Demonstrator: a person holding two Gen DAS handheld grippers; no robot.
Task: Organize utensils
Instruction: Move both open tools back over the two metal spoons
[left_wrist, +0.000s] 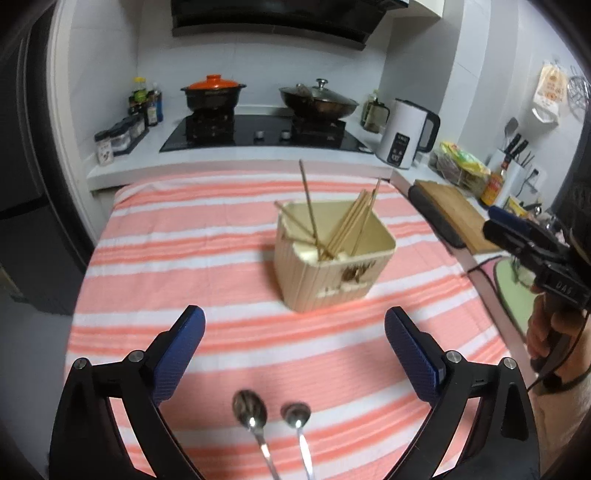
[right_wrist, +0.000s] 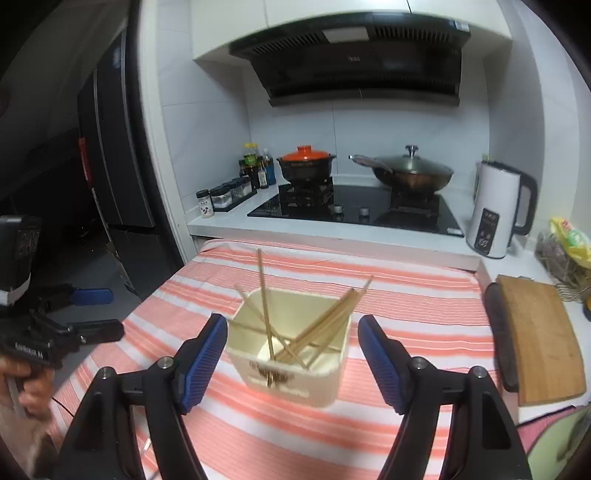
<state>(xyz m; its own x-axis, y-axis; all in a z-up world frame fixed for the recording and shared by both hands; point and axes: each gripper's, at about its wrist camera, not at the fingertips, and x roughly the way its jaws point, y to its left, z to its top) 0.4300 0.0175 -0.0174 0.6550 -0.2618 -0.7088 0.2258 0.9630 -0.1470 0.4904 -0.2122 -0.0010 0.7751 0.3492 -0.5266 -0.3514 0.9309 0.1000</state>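
Wooden chopsticks (left_wrist: 343, 225) already stand in the cream ribbed plastic holder (left_wrist: 328, 273) mid-bench; two steel spoons (left_wrist: 273, 417) still lie at the near edge, between the left hand-held gripper (left_wrist: 295, 332)'s spread, empty jaws. The right hand-held gripper (right_wrist: 291, 350) is released too.

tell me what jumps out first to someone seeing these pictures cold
The cream utensil holder stands mid-table on the pink striped cloth, with wooden chopsticks leaning inside at all angles. Two metal spoons lie side by side on the cloth at the near edge, between the open jaws of the left hand-held gripper. Behind, an orange-lidded clay pot sits on the stove.
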